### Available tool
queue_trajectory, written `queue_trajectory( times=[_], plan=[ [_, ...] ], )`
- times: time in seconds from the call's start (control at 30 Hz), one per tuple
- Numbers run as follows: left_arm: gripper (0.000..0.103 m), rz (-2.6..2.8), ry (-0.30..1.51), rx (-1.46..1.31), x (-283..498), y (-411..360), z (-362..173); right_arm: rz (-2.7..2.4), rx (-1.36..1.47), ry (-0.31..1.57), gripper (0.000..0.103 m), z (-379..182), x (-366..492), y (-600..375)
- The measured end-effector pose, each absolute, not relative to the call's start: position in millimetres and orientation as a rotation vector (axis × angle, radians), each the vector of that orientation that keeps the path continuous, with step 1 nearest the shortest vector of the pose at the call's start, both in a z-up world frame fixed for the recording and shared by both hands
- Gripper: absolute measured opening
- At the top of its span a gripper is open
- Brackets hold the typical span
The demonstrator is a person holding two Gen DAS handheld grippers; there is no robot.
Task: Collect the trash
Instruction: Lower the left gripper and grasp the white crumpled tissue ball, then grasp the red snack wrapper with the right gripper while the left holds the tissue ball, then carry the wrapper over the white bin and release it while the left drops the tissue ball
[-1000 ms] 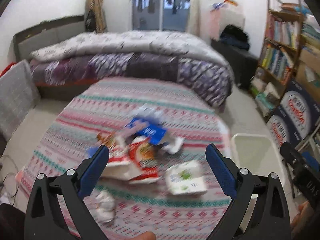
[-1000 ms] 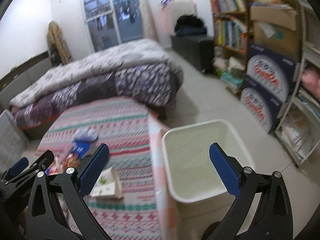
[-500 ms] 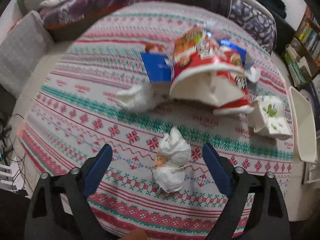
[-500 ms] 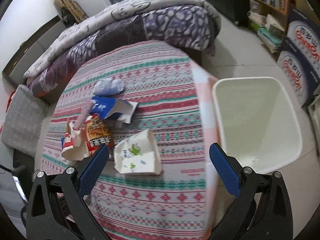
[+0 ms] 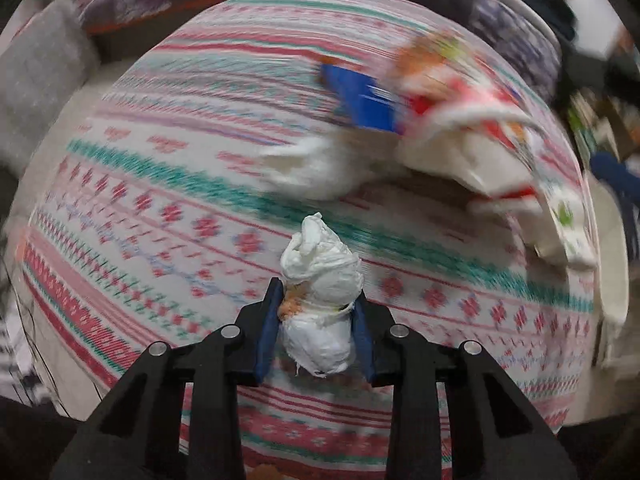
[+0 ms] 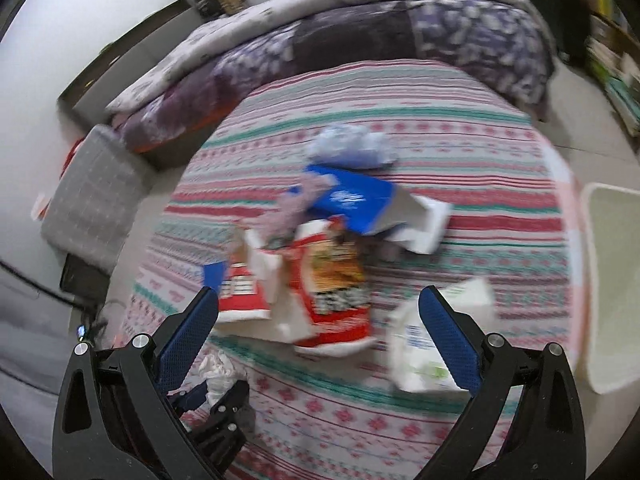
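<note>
A crumpled white tissue wad [image 5: 320, 280] with an orange scrap lies on the patterned tablecloth [image 5: 160, 208]. My left gripper [image 5: 318, 294] points down over it, jaws closing, blue pads touching both sides of the wad. The right wrist view shows this gripper with the wad [image 6: 220, 372] at lower left. My right gripper [image 6: 320, 296] hangs open above a red snack bag [image 6: 332, 292], nothing between its fingers. Around the bag lie a blue carton [image 6: 352, 200], a white-and-green tissue pack [image 6: 436, 344] and a pale crumpled bag [image 6: 348, 144].
A white bin [image 6: 612, 280] stands off the table's right edge. Behind the table is a bed with a purple quilt [image 6: 360, 28]. A grey cushion [image 6: 92, 196] and cables lie on the floor at left, and bookshelves [image 6: 616, 60] stand at far right.
My left gripper dropped onto the tissue wad and its jaws came in against it. My right gripper swung left from the bin to above the trash pile, still open.
</note>
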State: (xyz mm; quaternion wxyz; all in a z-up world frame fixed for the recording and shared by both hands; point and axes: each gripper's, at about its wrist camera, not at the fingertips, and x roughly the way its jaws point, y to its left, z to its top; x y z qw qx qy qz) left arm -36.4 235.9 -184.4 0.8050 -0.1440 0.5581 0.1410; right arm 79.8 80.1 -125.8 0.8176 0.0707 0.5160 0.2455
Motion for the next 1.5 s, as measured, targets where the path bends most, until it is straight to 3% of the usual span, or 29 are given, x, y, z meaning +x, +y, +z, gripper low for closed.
queue_trajectory(
  times=[0.27,0.37,0.43,0.63,1.1,1.5],
  plan=[
    [0.033,0.400,1.125,-0.511,-46.2,291.2,-170.7,0.635,0.358,1.234,0.081,-157.7,88.1,110.7],
    [0.033,0.400,1.123,-0.543,-46.2,295.7,-171.3,0.651,0.410,1.245,0.063,-164.2,92.3,118.5],
    [0.033,0.394,1.123,-0.549,-47.8,298.3,-170.7,0.657,0.429,1.249,0.042,-166.0,92.5,121.3],
    [0.033,0.396,1.079,-0.547,-47.4,300.4,-166.3,0.679,0.425,1.202,0.025,-158.8,89.8,121.5],
    [0.033,0.358,0.785,-0.314,-30.8,257.2,-82.5,0.587,0.173,0.772,0.024,-60.7,67.1,80.2],
    [0.033,0.255,0.677,-0.201,9.6,194.8,-17.3,0.338,0.106,0.583,0.024,-16.4,61.8,-12.9]
  ],
)
